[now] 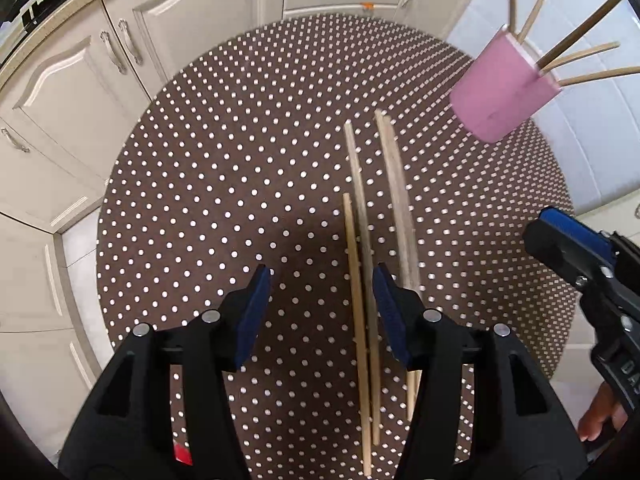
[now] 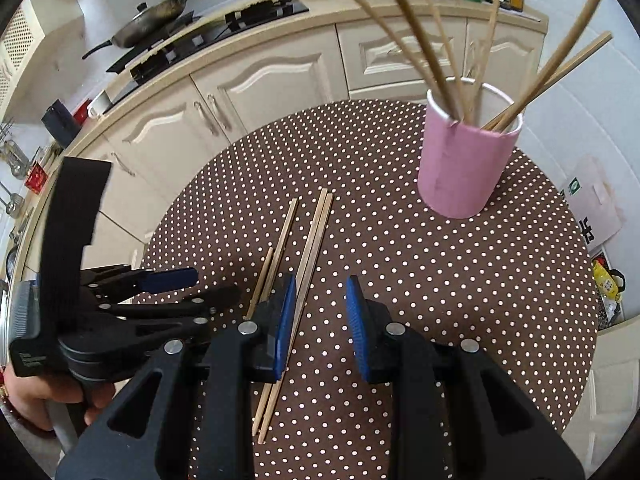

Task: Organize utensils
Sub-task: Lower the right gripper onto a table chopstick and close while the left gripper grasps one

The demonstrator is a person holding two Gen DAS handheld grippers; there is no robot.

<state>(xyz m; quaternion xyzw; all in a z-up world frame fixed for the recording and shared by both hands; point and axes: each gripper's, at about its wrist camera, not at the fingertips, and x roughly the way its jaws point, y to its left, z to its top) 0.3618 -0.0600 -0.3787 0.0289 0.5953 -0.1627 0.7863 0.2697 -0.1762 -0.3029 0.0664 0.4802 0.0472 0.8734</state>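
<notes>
light: bright, even | shadows: soft | edges: fisheye-warped (dark corners)

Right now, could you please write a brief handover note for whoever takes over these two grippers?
Left gripper: open, empty, over the loose chopsticks.
Right gripper: open, empty, beside the same chopsticks.
Things: four chopsticks lie on the dotted tablecloth; the pink cup stands upright at the far right side of the table, several chopsticks already in it.
Done: part of the set is in the cup.
Left: pick up the four and place them in the cup.
</notes>
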